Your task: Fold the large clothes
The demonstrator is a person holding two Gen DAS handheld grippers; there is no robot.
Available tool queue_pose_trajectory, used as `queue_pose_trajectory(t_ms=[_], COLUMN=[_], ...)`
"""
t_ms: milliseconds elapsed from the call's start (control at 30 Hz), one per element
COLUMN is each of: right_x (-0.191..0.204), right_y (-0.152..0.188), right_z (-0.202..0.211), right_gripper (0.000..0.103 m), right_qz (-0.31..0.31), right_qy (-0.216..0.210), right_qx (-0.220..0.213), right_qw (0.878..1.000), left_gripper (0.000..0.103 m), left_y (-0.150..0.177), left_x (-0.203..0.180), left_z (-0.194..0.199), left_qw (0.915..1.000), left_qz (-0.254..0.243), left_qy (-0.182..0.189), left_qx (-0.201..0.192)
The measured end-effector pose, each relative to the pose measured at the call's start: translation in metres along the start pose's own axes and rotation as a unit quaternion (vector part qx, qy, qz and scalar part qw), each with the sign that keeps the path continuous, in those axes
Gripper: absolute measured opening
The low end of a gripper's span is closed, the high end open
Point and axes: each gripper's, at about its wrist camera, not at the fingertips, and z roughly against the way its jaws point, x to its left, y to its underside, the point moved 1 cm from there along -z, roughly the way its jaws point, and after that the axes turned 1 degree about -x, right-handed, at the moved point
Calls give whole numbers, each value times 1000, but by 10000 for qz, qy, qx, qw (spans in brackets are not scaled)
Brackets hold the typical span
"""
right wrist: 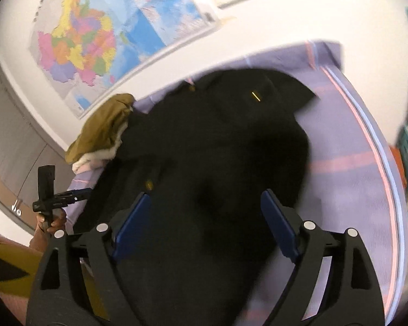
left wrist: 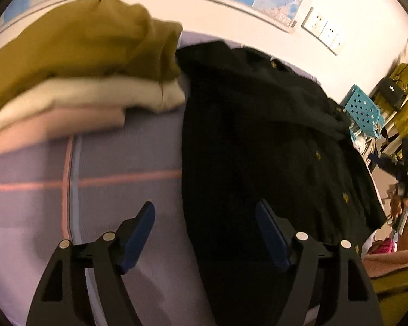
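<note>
A large black garment with gold buttons [left wrist: 258,135] lies spread on a lilac checked sheet [left wrist: 117,157]. My left gripper [left wrist: 205,212] hovers open over the garment's left edge, with nothing between its blue pads [left wrist: 141,225]. In the right wrist view the same black garment [right wrist: 217,149] fills the middle. My right gripper [right wrist: 205,203] stands open above it, its blue pads [right wrist: 277,217] apart from the cloth. The other gripper, held in a hand [right wrist: 51,220], shows at the left of that view.
A stack of folded clothes, mustard on top [left wrist: 81,43], then cream and pink, sits left of the garment. A blue perforated basket [left wrist: 363,108] and shelves stand at the right. The sheet's edge [right wrist: 378,146] curves along the right. Maps [right wrist: 95,35] hang on the wall.
</note>
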Motion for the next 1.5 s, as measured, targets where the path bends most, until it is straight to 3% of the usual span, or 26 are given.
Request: queue_pose_trajectory(t_ms=[267, 367, 467, 500, 567, 600, 633, 667, 700, 800, 900, 1033, 1100, 1167, 1233, 1300, 1333, 1500], right_x=[-17, -11, -5, -6, -8, -13, -16, -17, -17, -8, 5, 20, 18, 8, -2, -6, -6, -9], right_y=[54, 62, 64, 64, 62, 62, 62, 62, 61, 53, 43, 45, 53, 65, 77, 84, 84, 54], right_z=[7, -2, -5, -5, -10, -15, -19, -21, -21, 6, 51, 84, 83, 66, 50, 38, 39, 70], right_gripper=[86, 88, 90, 88, 56, 48, 29, 24, 23, 21, 20, 19, 20, 22, 27, 50, 64, 67], right_qz=[-606, -497, -320, -361, -483, -729, -904, -1041, -1098, -1067, -864, -580, -510, -562, -644, -490, -438, -173], right_qy=[-390, -538, -611, -709, -898, -1203, -1413, -1484, -1506, -1722, -1673, -1729, -1578, -1154, -677, -257, 8, 467], right_qx=[214, 332, 201, 155, 178, 226, 258, 280, 252, -265, -840, -1118, -957, -523, -119, 263, 287, -204], right_qw=[9972, 9968, 9974, 9967, 9946, 9898, 9855, 9830, 9822, 9789, 9785, 9768, 9815, 9903, 9956, 9981, 9986, 9985], left_gripper=[82, 82, 89, 91, 89, 73, 40, 24, 13, 10, 9, 9, 10, 12, 25, 35, 42, 58], left_y=[27, 36, 41, 43, 40, 38, 37, 36, 36, 29, 21, 23, 30, 40, 47, 47, 44, 13], left_x=[-15, -24, -30, -31, -32, -33, -33, -33, -34, -41, -37, -42, -48, -48, -48, -44, -43, -39], left_z=[4, 5, 6, 6, 4, 3, 1, -5, -8, 11, 40, 88, 93, 73, 47, 37, 41, 94], left_qw=[9990, 9978, 9956, 9956, 9956, 9954, 9945, 9929, 9921, 9937, 9911, 9871, 9894, 9913, 9941, 9969, 9978, 9933], left_qz=[-132, -159, -116, -104, -4, 115, 230, 364, 455, 455, 559, 328, 91, -121, -177, -275, -341, -735], left_qy=[371, 584, 866, 869, 890, 917, 979, 1037, 1037, 1009, 1199, 1496, 1384, 1314, 993, 568, 453, 348], left_qx=[188, 286, 338, 321, 281, 249, 305, 450, 543, 173, -109, -464, -424, -27, 393, 477, 349, -825])
